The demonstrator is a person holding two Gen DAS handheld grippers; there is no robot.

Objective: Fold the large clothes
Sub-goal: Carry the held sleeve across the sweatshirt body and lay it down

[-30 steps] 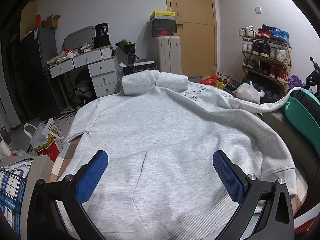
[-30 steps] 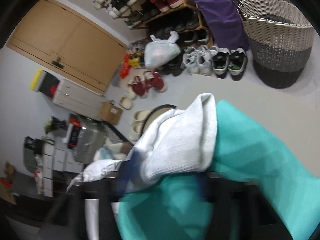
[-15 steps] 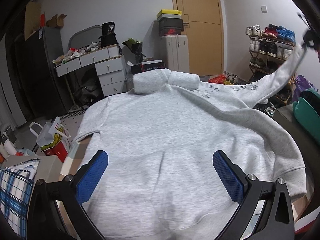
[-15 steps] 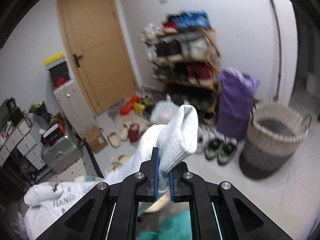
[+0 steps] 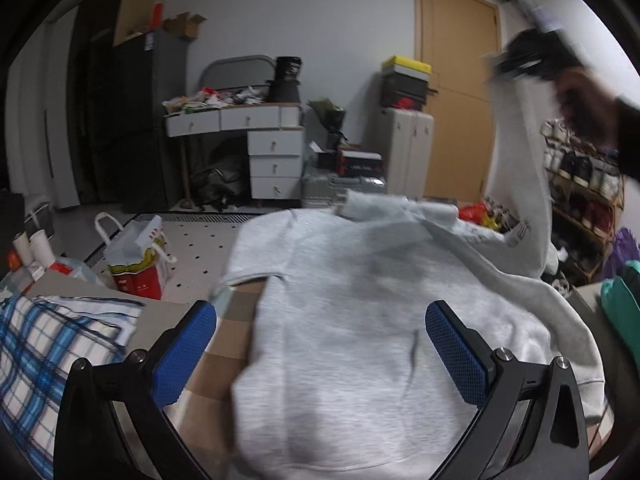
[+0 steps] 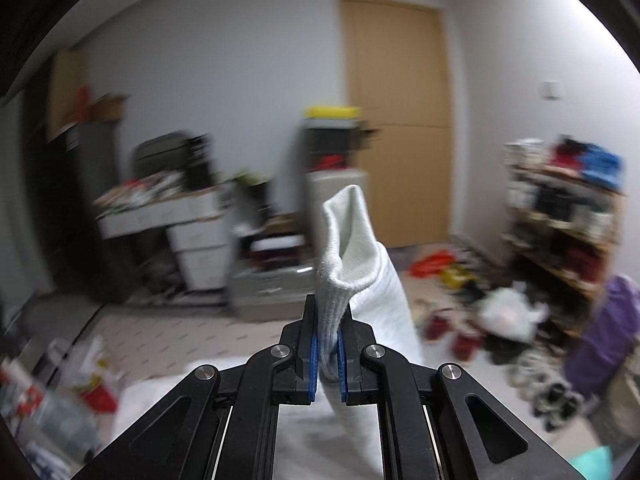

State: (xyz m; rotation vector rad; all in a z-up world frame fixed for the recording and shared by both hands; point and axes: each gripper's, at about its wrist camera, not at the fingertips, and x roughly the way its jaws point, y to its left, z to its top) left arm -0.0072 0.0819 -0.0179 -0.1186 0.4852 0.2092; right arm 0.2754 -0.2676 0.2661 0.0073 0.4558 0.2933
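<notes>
Grey hoodie (image 5: 360,320) lies spread flat on a table (image 5: 224,344), hem toward the left camera, hood (image 5: 384,204) bunched at the far end. Its right sleeve (image 5: 520,184) is lifted up off the table, hanging from high on the right in the left wrist view. Sleeve cuff (image 6: 344,248) sits pinched between the blue pads (image 6: 313,364) of the right gripper (image 6: 327,360), fingers clamped tight on it, cuff standing up above the tips and sleeve dropping down to the right of them. In the left view the right gripper (image 5: 524,60) shows blurred up top right, with the person's hand (image 5: 588,108) behind it.

Left gripper (image 5: 320,356) hovers above the hoodie's lower half, fingers spread wide, blue pads (image 5: 182,356) on either side, grasping nothing. Cannot tell if it touches the fabric.

Left of the hoodie, a blue plaid cloth (image 5: 44,356) on the table edge. A teal item (image 5: 624,304) at the far right. On the floor, a red and white bag (image 5: 136,260). Behind: white drawer desk (image 5: 256,144) with clutter on top, white cabinet (image 5: 404,152) with stacked boxes, wooden door (image 5: 460,108), shoe rack (image 5: 584,184) on the right. Right view is motion-blurred; a purple bag (image 6: 612,336) sits low right near shoes (image 6: 552,396) on the floor.
</notes>
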